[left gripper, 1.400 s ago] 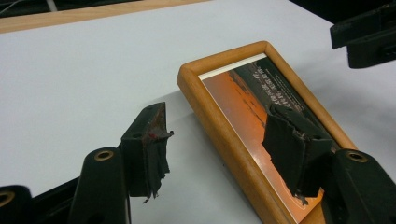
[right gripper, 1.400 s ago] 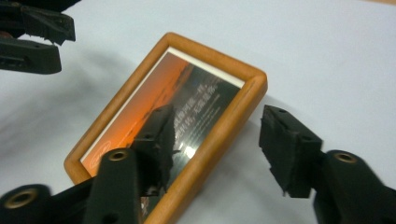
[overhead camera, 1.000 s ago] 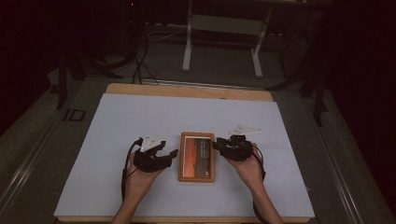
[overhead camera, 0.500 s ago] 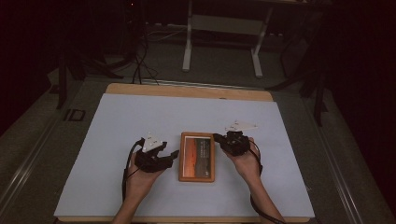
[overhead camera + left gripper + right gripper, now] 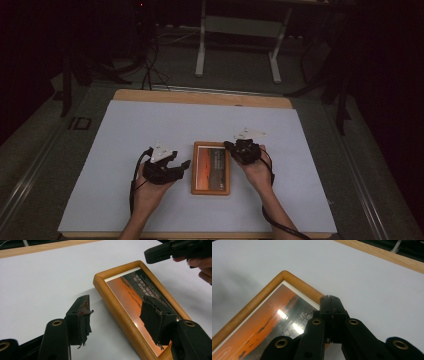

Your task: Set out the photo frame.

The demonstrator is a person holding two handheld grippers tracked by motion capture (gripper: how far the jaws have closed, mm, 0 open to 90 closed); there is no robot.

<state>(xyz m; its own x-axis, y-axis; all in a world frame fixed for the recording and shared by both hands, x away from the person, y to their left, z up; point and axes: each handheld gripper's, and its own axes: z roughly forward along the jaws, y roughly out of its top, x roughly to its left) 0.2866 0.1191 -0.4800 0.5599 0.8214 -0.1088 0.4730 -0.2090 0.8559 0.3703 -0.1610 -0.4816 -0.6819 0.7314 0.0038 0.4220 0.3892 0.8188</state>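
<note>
Picture frame (image 5: 211, 167) lay flat on my surface (image 5: 125, 130), left gripper (image 5: 117, 317) spread astride its edge, right gripper (image 5: 329, 298) pressed together above its corner.

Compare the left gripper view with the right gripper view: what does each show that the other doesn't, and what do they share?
Left gripper view: the left tongs open, one jaw over the white table, the other over the picture frame; farther off, the right tongs and some fingers of the hand behind them.

Right gripper view: the right tongs shut with nothing between the jaws, their tip above the frame's edge; bright light reflections on the glass.

Both: the wooden frame with its orange picture, the white table surface, and the table's wooden edge.
</note>
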